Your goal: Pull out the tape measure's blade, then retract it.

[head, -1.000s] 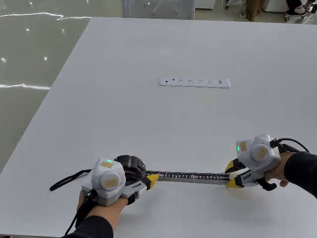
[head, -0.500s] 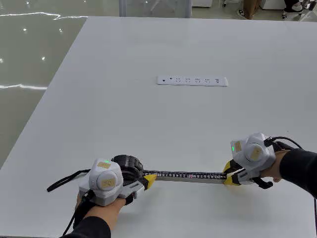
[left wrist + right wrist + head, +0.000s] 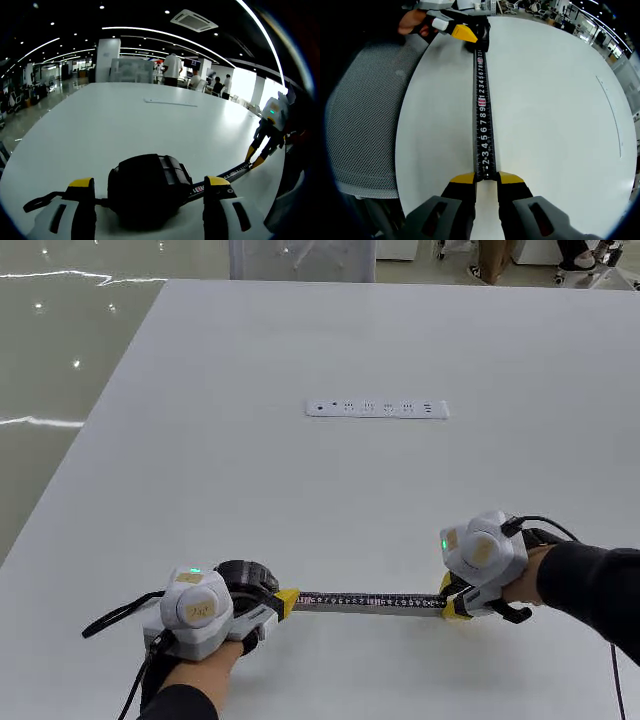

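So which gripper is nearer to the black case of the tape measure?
Left. The left gripper has its jaws around the case. The right gripper is apart from it, at the far end of the pulled-out blade, shut on the tip.

Table (image 3: 300, 340) holds one tape measure (image 3: 245, 580), one power strip (image 3: 377, 409).

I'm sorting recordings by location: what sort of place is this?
Likely an open-plan office or lab: a large white table with a power strip, ceiling strip lights and an air-conditioning vent, people standing beyond.
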